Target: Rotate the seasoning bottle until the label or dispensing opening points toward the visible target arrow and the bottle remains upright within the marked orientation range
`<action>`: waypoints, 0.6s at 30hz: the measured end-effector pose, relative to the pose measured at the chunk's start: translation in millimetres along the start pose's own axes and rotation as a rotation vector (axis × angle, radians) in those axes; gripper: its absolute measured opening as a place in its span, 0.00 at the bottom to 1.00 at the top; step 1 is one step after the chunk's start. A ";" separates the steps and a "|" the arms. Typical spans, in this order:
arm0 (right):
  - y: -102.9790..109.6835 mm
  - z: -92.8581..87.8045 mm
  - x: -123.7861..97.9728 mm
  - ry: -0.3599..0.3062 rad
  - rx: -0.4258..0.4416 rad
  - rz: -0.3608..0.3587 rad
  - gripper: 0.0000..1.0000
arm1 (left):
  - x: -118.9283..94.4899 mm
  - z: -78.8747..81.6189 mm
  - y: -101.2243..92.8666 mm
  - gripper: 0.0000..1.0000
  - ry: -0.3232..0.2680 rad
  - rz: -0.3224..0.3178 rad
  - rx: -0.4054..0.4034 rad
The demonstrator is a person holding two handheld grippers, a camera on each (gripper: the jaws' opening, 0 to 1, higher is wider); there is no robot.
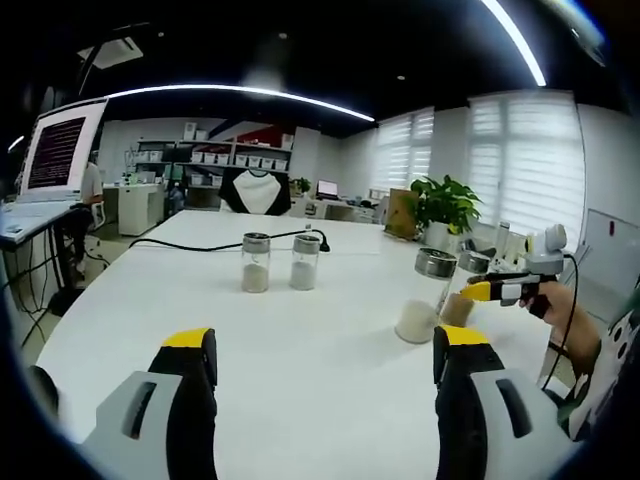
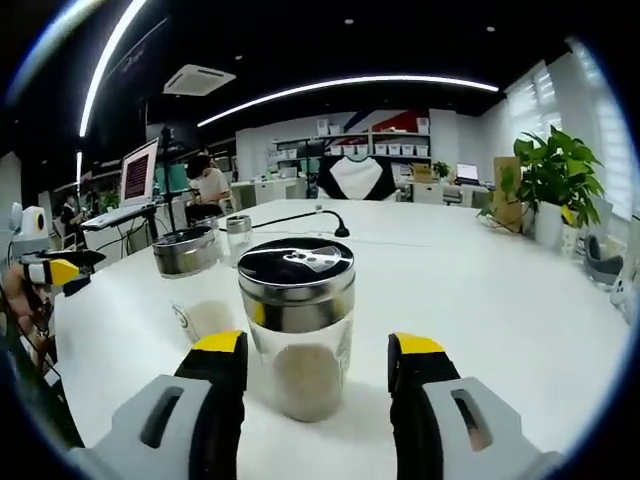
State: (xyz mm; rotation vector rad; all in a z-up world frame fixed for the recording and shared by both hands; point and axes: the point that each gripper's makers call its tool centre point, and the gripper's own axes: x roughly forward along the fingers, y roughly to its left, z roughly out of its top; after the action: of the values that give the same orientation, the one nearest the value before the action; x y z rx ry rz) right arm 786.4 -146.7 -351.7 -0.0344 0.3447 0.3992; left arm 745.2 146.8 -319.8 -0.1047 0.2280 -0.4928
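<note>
Clear glass seasoning bottle with shiny metal lid, upright on the white worktop, about a third full of pale granules, standing between the right gripper's open jaws

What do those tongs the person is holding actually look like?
Each pair of tongs, the left tongs and the right tongs, has two chunky black arms with yellow tips and grey housings lower down. Seen from the side, the right one trails a black cable past a dark-patterned sleeve.

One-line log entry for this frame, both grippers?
left gripper: open, over bare table | right gripper: open, fingers flank upright seasoning bottle, contact unclear | arrow: not seen
</note>
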 end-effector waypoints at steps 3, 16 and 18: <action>3.2 1.9 0.5 -0.014 0.000 0.093 0.58 | -0.4 -0.3 -0.2 0.94 0.005 -0.005 -0.003; 5.4 -0.5 4.3 0.008 -0.072 0.345 0.54 | 5.0 -7.2 -6.7 0.93 0.019 -0.031 -0.012; 9.5 0.3 7.1 0.002 -0.086 0.364 0.53 | 3.9 -6.2 -2.2 0.94 0.019 -0.018 -0.017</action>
State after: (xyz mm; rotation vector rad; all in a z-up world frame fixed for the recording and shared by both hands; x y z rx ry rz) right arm 789.0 -135.2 -353.4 -0.0565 0.3359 0.7741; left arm 746.0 142.8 -326.3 -0.1192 0.2499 -0.5097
